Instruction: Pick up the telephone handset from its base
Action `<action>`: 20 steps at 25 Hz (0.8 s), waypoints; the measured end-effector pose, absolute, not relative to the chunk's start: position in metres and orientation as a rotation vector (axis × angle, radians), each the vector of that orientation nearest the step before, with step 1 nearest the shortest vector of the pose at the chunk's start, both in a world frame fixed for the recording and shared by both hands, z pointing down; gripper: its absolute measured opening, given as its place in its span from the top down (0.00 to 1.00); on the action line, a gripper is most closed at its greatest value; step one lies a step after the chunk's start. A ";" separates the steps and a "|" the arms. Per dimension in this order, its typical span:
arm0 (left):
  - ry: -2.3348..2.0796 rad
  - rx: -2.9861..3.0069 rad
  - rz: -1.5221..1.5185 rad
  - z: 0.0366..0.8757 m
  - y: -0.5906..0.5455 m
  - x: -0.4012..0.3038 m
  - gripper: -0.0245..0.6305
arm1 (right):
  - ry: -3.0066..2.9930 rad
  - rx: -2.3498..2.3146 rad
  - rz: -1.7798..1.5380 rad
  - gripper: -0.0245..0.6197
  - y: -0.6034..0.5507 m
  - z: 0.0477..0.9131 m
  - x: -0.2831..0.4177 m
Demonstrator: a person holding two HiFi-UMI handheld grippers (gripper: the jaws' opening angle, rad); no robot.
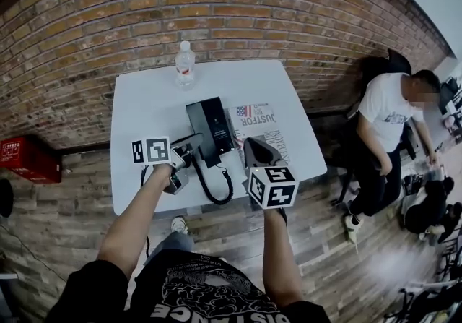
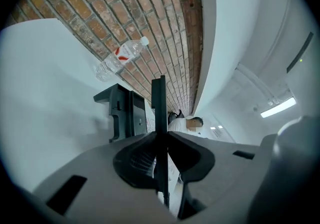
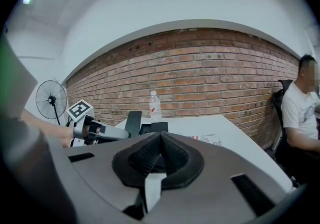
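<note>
Backdrop: brick wall behind a white worktop (image 1: 144, 108), wood-look floor around it.
Left hand-held gripper (image 1: 186, 152): jaws part-way closed and clamped on the telephone handset (image 1: 193, 142), pointing roughly level.
Grip detail: in the left gripper view the handset (image 2: 159, 102) shows as a narrow black bar, pinched between the two pads of the hand-held gripper (image 2: 160, 135) and sticking up past them.
Handset position: off its cradle, held just left of the phone base (image 1: 211, 125). In the right gripper view it stands as a flat black piece (image 3: 133, 123) at the left gripper's tips.
Coiled cord (image 1: 216, 188): hangs from the handset, below the left hand-held gripper, and loops over the near edge of the worktop.
Phone base from the left gripper: just beyond the jaws and to their left (image 2: 122, 113), standing on the worktop.
Right hand-held gripper (image 1: 247, 142): jaws together, pads meeting with nothing between them (image 3: 160, 135). It holds and touches nothing and sits to the right of the base.
Printed sheet (image 1: 256, 119): lies flat ahead of the right hand-held gripper.
Water bottle (image 1: 185, 63): upright at the far edge, well beyond both grippers.
Bystander: a seated person (image 1: 390, 134) is well off to the right gripper's side.
</note>
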State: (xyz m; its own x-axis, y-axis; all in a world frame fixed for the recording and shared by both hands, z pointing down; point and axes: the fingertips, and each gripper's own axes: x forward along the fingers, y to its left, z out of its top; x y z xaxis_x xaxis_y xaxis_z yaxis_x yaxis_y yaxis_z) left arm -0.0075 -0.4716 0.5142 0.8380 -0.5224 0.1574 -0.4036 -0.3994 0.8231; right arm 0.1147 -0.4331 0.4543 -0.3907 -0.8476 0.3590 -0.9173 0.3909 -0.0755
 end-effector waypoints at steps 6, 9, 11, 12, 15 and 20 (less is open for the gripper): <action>-0.716 2.093 -0.180 0.488 -0.440 0.005 0.85 | -2.412 1.553 0.359 0.96 -0.406 0.442 0.131; -0.732 2.124 -0.197 0.472 -0.426 0.009 0.85 | -2.422 1.555 0.345 0.96 -0.392 0.435 0.136; -0.746 2.149 -0.209 0.460 -0.416 0.011 0.85 | -2.425 1.558 0.332 0.96 -0.384 0.432 0.141; -0.754 2.161 -0.215 0.454 -0.411 0.012 0.85 | -2.426 1.560 0.328 0.96 -0.380 0.430 0.143; -0.771 2.197 -0.237 0.438 -0.395 0.017 0.85 | -2.431 1.561 0.317 0.96 -0.365 0.427 0.151; -0.825 2.263 -0.239 0.419 -0.370 0.023 0.85 | -2.442 1.563 0.286 0.96 -0.342 0.419 0.160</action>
State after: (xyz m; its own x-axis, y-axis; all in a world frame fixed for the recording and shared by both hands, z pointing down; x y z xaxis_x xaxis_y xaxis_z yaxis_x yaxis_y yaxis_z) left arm 0.0233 -0.3698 0.4193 0.7794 -0.6234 0.0632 -0.4928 -0.5477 0.6762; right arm 0.1600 -0.3421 0.4189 -0.4063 -0.8654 0.2933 -0.9097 0.4132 -0.0411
